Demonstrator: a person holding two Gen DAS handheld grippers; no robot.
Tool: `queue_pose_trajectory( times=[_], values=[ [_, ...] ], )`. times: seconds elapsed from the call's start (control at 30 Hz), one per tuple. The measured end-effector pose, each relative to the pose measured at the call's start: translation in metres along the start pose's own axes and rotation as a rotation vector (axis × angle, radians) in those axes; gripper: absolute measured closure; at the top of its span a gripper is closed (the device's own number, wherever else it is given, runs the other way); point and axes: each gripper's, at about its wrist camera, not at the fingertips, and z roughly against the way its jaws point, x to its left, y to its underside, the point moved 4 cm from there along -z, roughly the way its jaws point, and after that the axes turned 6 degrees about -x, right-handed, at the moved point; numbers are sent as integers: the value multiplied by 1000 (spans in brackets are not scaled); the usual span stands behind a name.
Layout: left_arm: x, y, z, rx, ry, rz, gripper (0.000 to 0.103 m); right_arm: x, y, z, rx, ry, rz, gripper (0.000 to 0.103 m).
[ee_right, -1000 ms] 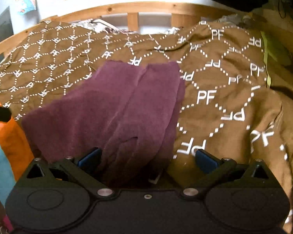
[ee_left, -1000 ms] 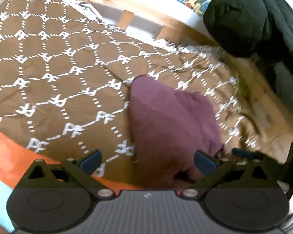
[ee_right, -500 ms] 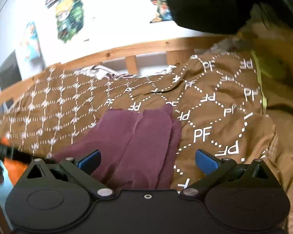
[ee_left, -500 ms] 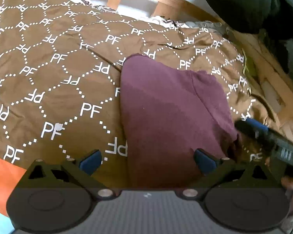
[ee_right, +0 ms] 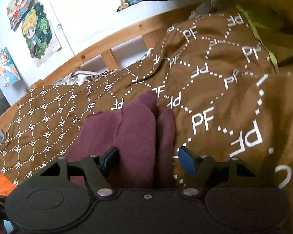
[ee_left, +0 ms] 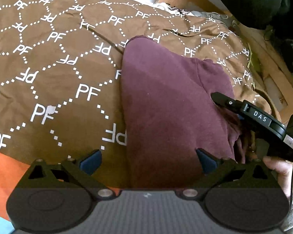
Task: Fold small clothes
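On the brown patterned bedspread, near its orange front edge, lies the maroon garment, with the left gripper spread wide above it and the right gripper just narrowing around its bunched folds, pads not yet pressing.

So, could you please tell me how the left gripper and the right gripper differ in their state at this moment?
The left gripper stands wide open; the right gripper is narrower, its jaws having just been closing.

The left gripper has only the edge of the maroon garment between its fingers, beside the brown blanket; the right gripper straddles the garment's bunched folds.

Both carry blue pads, and neither visibly presses on the cloth.
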Motion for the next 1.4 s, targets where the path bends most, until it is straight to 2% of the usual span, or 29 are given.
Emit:
queue_pose_trajectory(
  times=[0.2,0.37,0.43,0.47,0.5,0.53,0.6,0.7,0.93,1.07,1.23,1.4],
  values=[
    [3,-1,-1,18,14,33,1,3,4,-9,9,-23,-30,51],
    [3,0,-3,22,33,49,4,-1,3,-8,11,-34,-67,55],
    [3,1,-4,27,58,63,10,-1,4,-8,9,-32,-62,57],
    [3,0,-3,29,90,68,22,0,4,-8,6,-33,-61,61],
    [2,0,-3,29,125,73,28,0,4,-7,3,-38,-60,67],
    [1,-1,-1,24,121,66,30,1,4,-5,-6,-42,-56,70],
    [-3,-2,2,13,109,26,41,7,2,-2,-30,-52,-28,79],
    [-15,-5,15,-53,101,-42,48,22,-1,5,-67,-58,44,82],
    [-25,-25,52,-190,46,-204,50,68,-14,15,-161,-82,179,82],
    [-9,-35,69,-241,-13,-217,49,102,-23,1,-192,-120,228,82],
    [15,-37,67,-257,-105,-226,48,124,-18,-37,-130,-138,194,82],
    [36,-27,56,-216,-101,-156,46,133,3,-58,-47,-77,224,81]
  ],
)
